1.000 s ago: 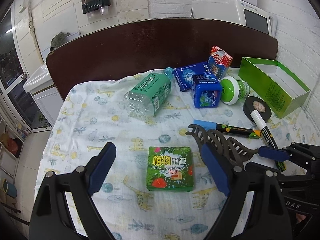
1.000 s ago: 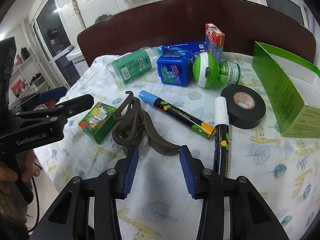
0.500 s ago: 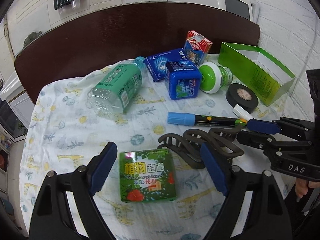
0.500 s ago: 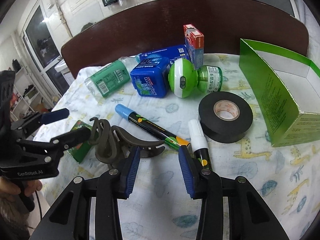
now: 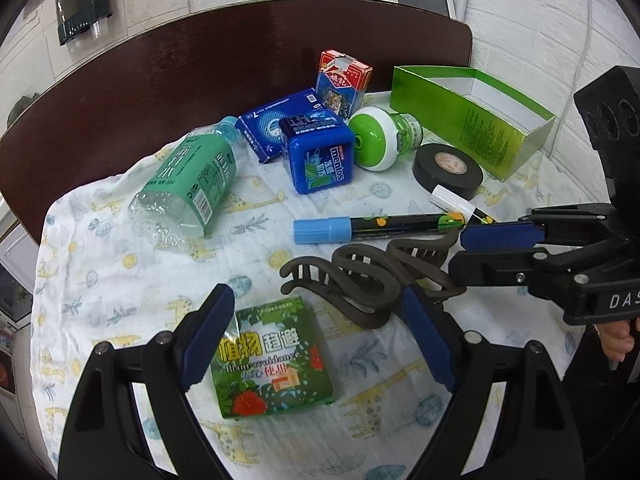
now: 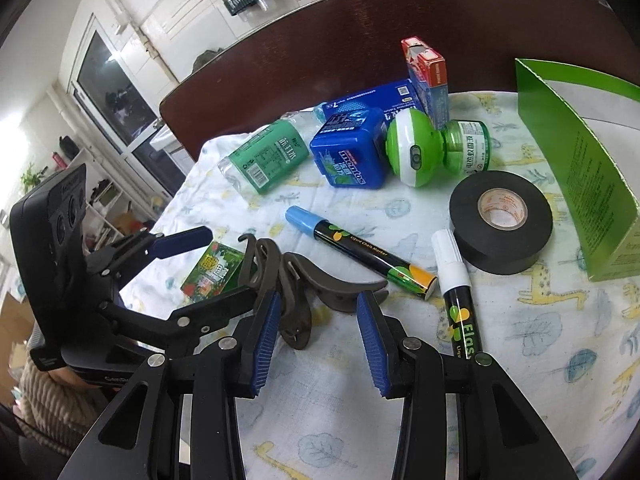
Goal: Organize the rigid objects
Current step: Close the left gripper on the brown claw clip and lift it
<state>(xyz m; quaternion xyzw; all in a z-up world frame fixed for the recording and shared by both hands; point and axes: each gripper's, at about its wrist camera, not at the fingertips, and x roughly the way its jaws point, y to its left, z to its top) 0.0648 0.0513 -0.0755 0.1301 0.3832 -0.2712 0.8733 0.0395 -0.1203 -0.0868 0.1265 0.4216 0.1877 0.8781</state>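
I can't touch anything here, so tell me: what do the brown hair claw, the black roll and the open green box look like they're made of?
Hair claw: probably matte plastic, with moulded curved teeth. Black roll: looks like vinyl tape, faintly glossy, wound on a tan cardboard-like core. Green box: thin glossy printed cardboard, white inside, with sharp folded edges.

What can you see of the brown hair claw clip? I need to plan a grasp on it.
The brown hair claw clip is dark matte brown and looks like plastic, with curved interlocking teeth and two lever handles. It lies on its side on the printed cloth, between the green box and the blue-capped marker. The right gripper is open, straddling its handle end.
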